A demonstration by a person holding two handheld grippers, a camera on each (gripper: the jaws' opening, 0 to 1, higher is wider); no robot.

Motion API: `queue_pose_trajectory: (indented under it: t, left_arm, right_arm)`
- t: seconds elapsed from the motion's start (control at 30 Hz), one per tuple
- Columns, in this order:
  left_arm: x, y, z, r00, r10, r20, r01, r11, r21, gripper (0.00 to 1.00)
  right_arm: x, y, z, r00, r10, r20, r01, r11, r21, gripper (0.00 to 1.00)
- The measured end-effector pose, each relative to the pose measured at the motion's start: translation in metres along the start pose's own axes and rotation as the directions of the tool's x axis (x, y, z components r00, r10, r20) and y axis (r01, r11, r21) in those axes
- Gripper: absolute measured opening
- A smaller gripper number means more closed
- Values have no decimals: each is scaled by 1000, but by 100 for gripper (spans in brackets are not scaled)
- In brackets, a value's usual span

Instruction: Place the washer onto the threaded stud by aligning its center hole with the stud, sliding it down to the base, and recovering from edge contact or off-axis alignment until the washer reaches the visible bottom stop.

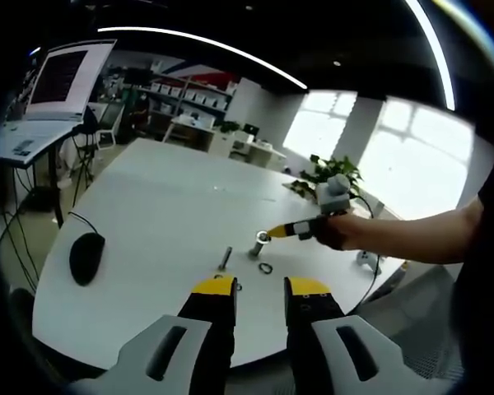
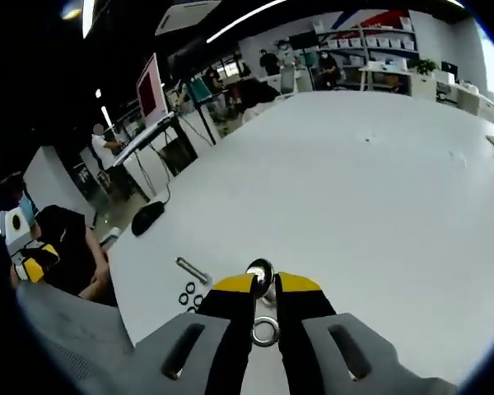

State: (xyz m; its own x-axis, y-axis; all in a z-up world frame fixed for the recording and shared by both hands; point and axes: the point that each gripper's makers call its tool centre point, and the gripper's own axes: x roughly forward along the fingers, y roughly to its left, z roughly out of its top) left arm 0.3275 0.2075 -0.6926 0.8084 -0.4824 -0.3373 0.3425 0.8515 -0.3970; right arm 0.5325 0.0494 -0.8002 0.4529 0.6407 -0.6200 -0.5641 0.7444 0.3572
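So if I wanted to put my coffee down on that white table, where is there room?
Most of the white table is bare: the wide stretch beyond the stud toward the far edge, and between the black mouse and the bolt. It is crowded near the front edge, where the stud, bolt, loose washer and right gripper cluster.

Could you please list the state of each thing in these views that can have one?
Left claw: open, empty, above the table.
Right claw: shut on a washer, at the stud.
Stud: upright on the table.
Second washer: low between the right claw's fingers; whether gripped, cannot tell.
Loose bolt: lying flat.
Spare washers: flat on the table.
Mouse: resting on the table, untouched.
Monitor: on.
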Motion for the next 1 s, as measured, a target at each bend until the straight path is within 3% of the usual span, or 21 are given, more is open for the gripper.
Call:
queue_pose_trajectory:
  t: [0.13,0.17,0.3,0.47,0.53,0.63,0.83,1.0]
  left_arm:
    - [0,0,0,1000,1,-1,-1,1000,-1,20]
    - [0,0,0,1000,1,-1,-1,1000,-1,20]
    - [0,0,0,1000,2,0,-2,1000,-2,20]
    - [0,0,0,1000,2,-2,-2,1000,-1,20]
    - [0,0,-1,1000,3,-2,-3,1000,-1,20]
    - [0,0,-1,1000,3,-2,-3,1000,-1,20]
    - [0,1,0,1000,5,0,-5,1000,-3,20]
    - [0,1,0,1000,5,-1,-5,1000,-3,20]
  right_arm:
    - [-2,-2,5,998,4,55,-9,996,87,7]
    - [-2,-1,2,999,26,42,-31,991,130,7]
    - [-3,-1,2,996,59,67,-75,963,258,5]
    - [-6,6,7,986,109,127,-152,899,411,4]
    - [-6,2,6,987,100,129,-145,901,408,4]
    - [-6,0,5,982,112,150,-171,861,479,4]
    - [-6,-1,4,975,123,187,-208,803,558,4]
    - [-9,3,9,954,127,273,-280,706,651,4]
